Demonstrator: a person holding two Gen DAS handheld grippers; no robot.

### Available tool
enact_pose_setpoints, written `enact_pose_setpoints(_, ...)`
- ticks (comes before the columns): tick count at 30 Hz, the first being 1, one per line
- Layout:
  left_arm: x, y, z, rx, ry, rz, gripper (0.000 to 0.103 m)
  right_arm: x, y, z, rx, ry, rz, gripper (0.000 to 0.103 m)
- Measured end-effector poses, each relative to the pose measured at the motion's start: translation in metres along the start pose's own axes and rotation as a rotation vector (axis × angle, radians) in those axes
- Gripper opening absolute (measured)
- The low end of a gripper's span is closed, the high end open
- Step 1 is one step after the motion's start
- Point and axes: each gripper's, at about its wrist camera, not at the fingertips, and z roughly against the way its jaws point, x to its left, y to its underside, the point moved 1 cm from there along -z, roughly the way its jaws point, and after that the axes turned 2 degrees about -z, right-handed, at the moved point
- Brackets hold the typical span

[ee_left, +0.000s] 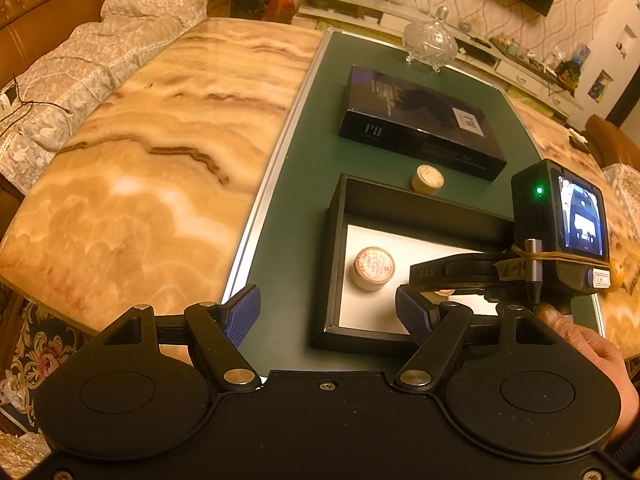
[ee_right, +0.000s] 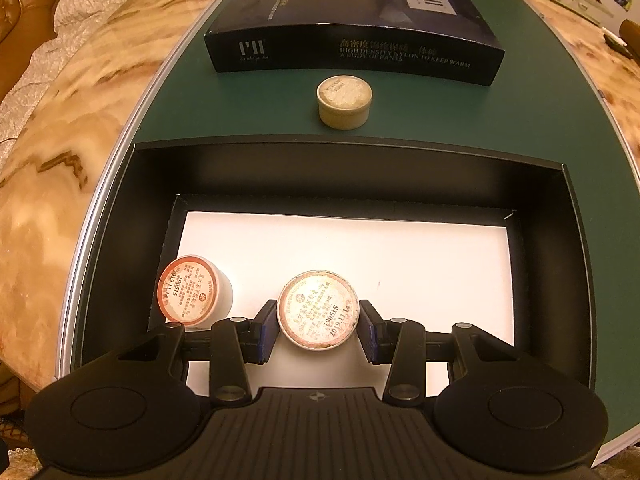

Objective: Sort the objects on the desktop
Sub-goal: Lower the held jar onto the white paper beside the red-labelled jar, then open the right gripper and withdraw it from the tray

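Between the right gripper's (ee_right: pixel 318 326) jaws, a round, print-lidded tub (ee_right: pixel 318 310).

An open black box (ee_right: pixel 132 216) with a white floor lies on the green mat of the desk. Two small round containers stand in it. One with an orange-rimmed printed lid (ee_right: pixel 188 290) sits near the left wall, seeming to lean a little, though the lens may cause that. The other, pale-rimmed with printed text and dates on its lid (ee_right: pixel 318 310), stands to its right near the front edge. A third round container, cream with a whitish lid (ee_right: pixel 344 100), stands upright on the mat just beyond the box's far wall. Behind it lies a flat dark blue carton (ee_right: pixel 352 32), closed, with white lettering.
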Motion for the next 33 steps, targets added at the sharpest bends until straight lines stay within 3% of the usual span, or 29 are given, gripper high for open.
enact_pose_setpoints(22,-0.002,0.002,-0.001,0.001,-0.005,-0.007,0.074,-0.002,0.0,0.006,-0.014,-0.011,-0.006,0.051)
enact_pose_setpoints(31,-0.004,-0.003,-0.003,0.001,-0.026,-0.019,0.074,-0.024,0.003,0.037,-0.083,-0.074,-0.053,0.051)
enact_pose_setpoints(33,-0.006,-0.006,-0.004,0.003,-0.03,-0.023,0.074,-0.036,0.006,0.05,-0.115,-0.097,-0.077,0.055)
